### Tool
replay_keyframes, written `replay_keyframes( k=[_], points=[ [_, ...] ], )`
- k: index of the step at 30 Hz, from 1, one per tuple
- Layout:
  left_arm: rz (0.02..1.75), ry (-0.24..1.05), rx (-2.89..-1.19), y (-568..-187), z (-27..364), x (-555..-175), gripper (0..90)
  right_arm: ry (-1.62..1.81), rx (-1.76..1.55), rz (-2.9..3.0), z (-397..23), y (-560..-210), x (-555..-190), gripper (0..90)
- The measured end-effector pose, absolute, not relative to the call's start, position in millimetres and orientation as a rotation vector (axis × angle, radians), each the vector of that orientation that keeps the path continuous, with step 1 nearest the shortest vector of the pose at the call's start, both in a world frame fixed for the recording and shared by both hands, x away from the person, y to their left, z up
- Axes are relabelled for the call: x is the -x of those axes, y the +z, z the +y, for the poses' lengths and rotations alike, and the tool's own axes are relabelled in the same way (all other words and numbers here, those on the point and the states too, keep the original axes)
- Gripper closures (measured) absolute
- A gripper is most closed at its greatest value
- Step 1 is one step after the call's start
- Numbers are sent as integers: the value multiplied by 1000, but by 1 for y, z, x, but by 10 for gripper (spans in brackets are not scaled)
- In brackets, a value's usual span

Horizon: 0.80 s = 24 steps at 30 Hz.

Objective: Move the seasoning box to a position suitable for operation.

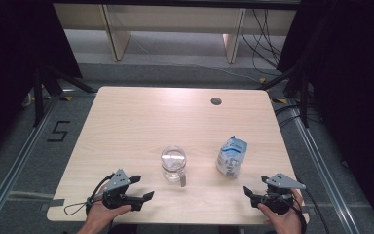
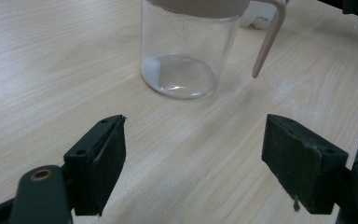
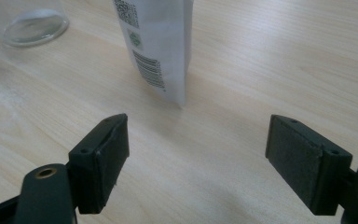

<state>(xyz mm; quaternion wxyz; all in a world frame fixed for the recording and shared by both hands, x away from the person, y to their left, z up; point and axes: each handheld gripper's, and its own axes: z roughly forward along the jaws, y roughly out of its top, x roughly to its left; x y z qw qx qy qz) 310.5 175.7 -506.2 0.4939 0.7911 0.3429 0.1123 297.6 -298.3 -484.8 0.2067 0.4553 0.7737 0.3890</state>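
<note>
Jar [image 1: 174,163] stands just ahead of left gripper [image 1: 137,187]; bag [image 1: 232,156] ahead of right gripper [image 1: 256,187] (both jaws wide, empty).

A clear glass jar [image 1: 174,163] with a beige rim and a thin beige handle stands upright and empty near the middle of the pale wooden table's near half, its handle hanging down the side that faces the person. To its right and well apart from it stands a small white and blue paper pouch [image 1: 232,156], upright with a slight lean, printed with a barcode and a square code on its white side [image 3: 154,46].
</note>
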Motion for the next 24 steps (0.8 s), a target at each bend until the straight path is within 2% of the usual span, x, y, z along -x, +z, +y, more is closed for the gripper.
replay_keyframes(
  k=[15, 18, 24],
  points=[
    [846, 266, -1896, -504, 176, -310, 216, 1094, -1267, 2163, -298, -486, -298, 233],
    [816, 297, -1899, -500, 177, -310, 218, 1099, -1261, 2167, -298, -486, -298, 235],
    [777, 286, -1870, -488, 172, -307, 259, 1095, -1317, 2156, -295, -487, -296, 243]
  ],
)
